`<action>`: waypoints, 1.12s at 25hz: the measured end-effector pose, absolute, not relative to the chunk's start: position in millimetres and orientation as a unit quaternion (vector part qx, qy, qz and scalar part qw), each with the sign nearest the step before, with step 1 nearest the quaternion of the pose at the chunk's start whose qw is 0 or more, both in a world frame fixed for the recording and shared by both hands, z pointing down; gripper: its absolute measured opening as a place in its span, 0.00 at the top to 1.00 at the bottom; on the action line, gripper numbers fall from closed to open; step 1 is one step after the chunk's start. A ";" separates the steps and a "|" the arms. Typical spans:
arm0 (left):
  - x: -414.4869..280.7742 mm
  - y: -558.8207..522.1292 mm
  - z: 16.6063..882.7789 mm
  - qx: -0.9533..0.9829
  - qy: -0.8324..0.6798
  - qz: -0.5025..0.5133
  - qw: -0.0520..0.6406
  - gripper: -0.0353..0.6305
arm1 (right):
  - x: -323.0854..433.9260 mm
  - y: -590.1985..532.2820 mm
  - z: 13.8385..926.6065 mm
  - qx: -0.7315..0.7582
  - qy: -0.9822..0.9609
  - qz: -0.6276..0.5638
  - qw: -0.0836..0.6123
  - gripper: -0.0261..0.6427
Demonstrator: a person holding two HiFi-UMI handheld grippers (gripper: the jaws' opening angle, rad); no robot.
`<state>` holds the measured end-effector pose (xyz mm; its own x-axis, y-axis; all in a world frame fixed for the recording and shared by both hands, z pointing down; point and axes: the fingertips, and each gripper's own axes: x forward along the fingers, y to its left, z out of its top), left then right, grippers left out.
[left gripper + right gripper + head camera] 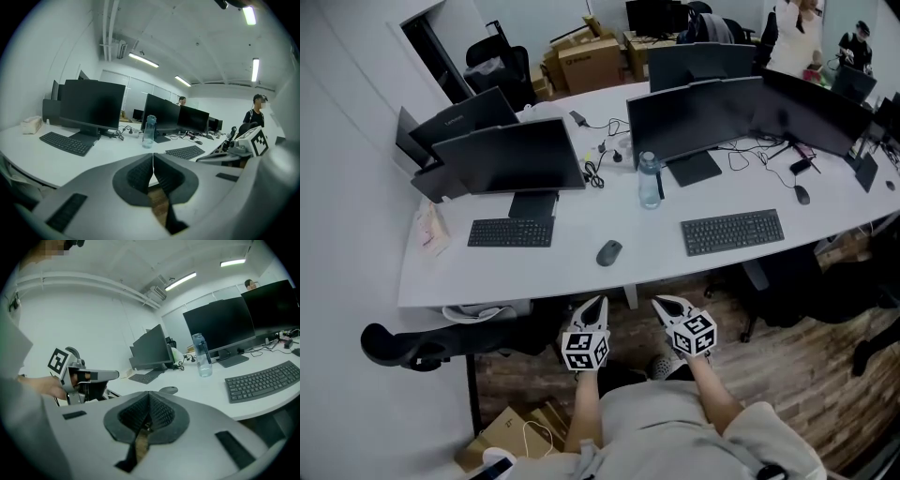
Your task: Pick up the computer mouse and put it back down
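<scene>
A dark grey computer mouse lies on the white desk near its front edge, between two keyboards; in the right gripper view the mouse shows just past the jaws. My left gripper and right gripper hang side by side below the desk's front edge, short of the mouse and apart from it. Both are shut with nothing between the pads. The left gripper's jaws meet in a thin line; the right gripper looks the same.
On the desk stand several dark monitors, a left keyboard, a right keyboard and a clear water bottle. A black office chair sits at the lower left. Cardboard boxes and people are at the back.
</scene>
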<state>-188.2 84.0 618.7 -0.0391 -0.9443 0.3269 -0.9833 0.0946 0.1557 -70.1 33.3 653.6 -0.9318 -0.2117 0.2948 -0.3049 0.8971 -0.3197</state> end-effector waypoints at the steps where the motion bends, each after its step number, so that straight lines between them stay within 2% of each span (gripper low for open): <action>1: -189.8 81.9 616.7 0.671 -0.719 0.053 0.172 0.91 | -72.4 33.4 653.1 0.131 -0.967 0.174 0.132 0.95; 12: -195.7 74.3 599.9 0.672 -0.721 0.021 0.166 0.91 | -84.7 30.5 648.7 0.121 -0.971 0.129 0.161 0.95; 15: -205.8 75.9 606.2 0.656 -0.730 -0.011 0.190 0.91 | -84.3 33.2 649.8 0.130 -0.972 0.103 0.169 0.95; 24: -185.5 68.2 626.3 0.677 -0.705 0.080 0.195 0.91 | -66.8 32.2 660.5 0.152 -0.965 0.129 0.172 0.95; 28: -197.2 72.0 616.8 0.664 -0.719 0.078 0.189 0.91 | -84.3 28.4 657.1 0.132 -0.968 0.135 0.167 0.95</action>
